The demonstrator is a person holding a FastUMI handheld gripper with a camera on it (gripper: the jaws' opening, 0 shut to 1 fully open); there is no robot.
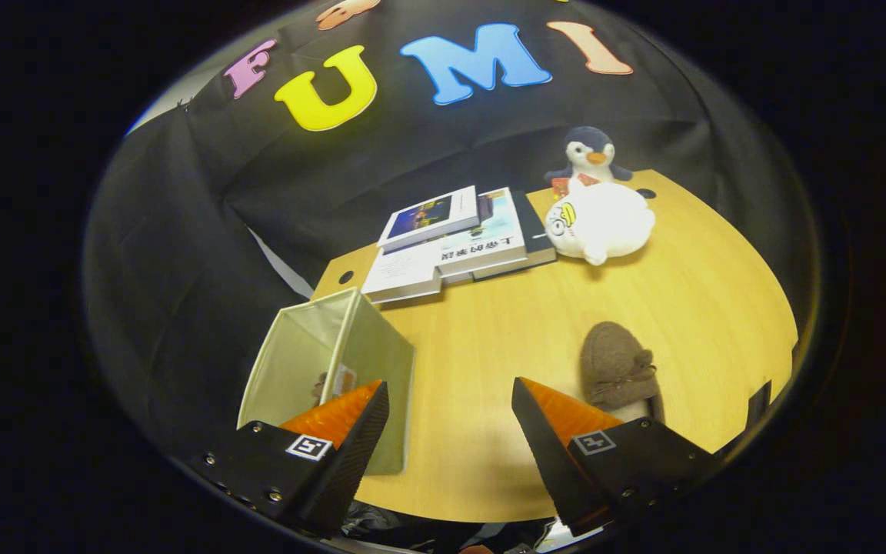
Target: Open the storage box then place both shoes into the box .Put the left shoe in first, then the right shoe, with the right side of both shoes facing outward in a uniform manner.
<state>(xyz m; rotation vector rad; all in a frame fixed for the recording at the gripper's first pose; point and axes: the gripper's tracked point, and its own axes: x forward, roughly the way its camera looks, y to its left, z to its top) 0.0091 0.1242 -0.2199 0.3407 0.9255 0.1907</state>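
Desk [489, 338], booth – storage box [335, 362] at left edge, open top, something small inside, prob. left shoe. Right shoe [618, 369] near front edge, just beyond right finger. Gripper [451, 419] fingers spread, empty – likely lining up for shoe. Books [458, 238], plush toys [601, 219] at back.

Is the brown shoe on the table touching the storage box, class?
Apart. The gripper view shows bare tabletop between the brown shoe and the storage box. The open gripper holds nothing.
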